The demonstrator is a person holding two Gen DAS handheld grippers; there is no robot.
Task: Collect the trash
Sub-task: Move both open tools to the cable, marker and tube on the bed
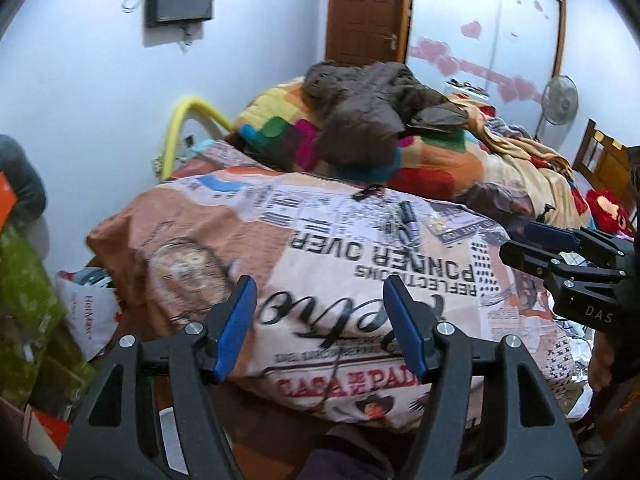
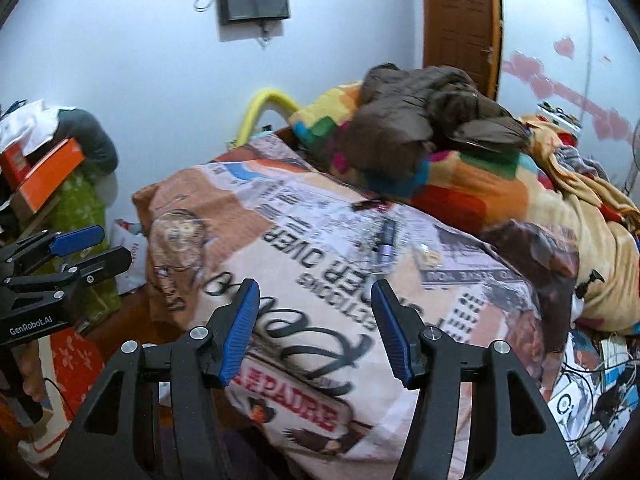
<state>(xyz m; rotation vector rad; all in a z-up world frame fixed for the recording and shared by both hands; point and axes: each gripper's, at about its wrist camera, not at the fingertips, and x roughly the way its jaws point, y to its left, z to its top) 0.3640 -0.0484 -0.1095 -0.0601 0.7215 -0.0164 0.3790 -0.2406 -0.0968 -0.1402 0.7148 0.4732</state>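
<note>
On the printed quilt (image 2: 320, 280) covering the bed, a small dark wrapper (image 2: 370, 205), a purple-and-black tube (image 2: 386, 242) and a clear crumpled scrap (image 2: 428, 256) lie ahead of both tools, well apart from them. The tube's long axis runs roughly along the right tool's (image 2: 316, 332) line of reach, just right of centre. Both it and the left tool (image 1: 320, 328) are spread wide and hold nothing; the right looks nearer, I judge.

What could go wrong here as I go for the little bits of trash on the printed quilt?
The dark wrapper, the purple-tipped wrapper and the small clear scrap lie flat on the soft printed quilt, so the open right gripper may pinch fabric too. The busy print could hide pieces. The open left gripper is close beside it and might collide.
</note>
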